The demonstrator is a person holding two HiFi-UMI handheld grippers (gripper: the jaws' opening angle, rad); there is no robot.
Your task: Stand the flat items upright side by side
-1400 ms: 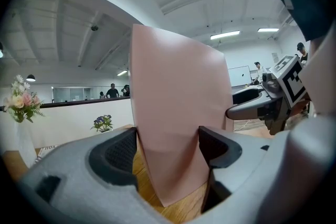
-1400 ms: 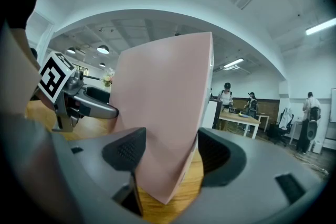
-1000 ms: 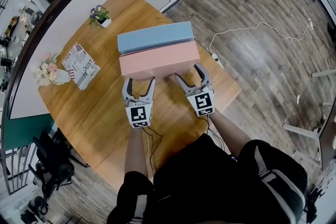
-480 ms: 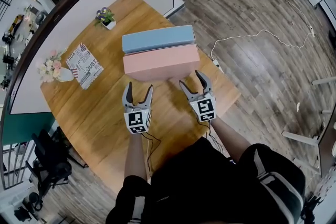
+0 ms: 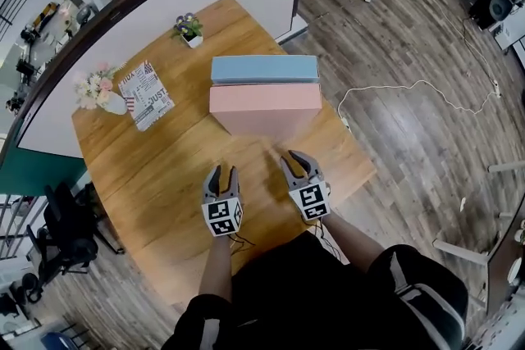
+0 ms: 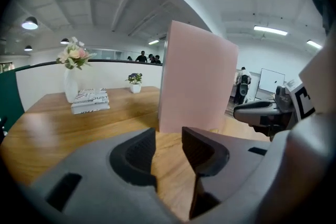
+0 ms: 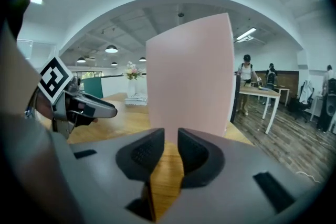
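Note:
A pink flat box (image 5: pixel 267 109) stands upright on its long edge on the wooden table (image 5: pixel 156 168), and a blue flat box (image 5: pixel 264 68) stands upright right behind it, side by side. Both grippers hover near the table's front, apart from the boxes. My left gripper (image 5: pixel 221 174) has its jaws closing with only bare table between them. The same goes for my right gripper (image 5: pixel 297 164), whose gap is narrower. The left gripper view shows the pink box (image 6: pixel 197 81) ahead of the left gripper (image 6: pixel 168 136). In the right gripper view the pink box (image 7: pixel 191 81) rises beyond the right gripper (image 7: pixel 170 136).
A vase of flowers (image 5: pixel 102 90) and a patterned stack of books (image 5: pixel 148 94) sit at the table's far left. A small potted plant (image 5: pixel 190 29) stands at the back by the curved white partition (image 5: pixel 164 0). A white cable (image 5: pixel 394 90) lies on the floor to the right.
Both grippers have drawn back from the pink box toward the person, and their jaws have narrowed. The boxes stay standing where they were.

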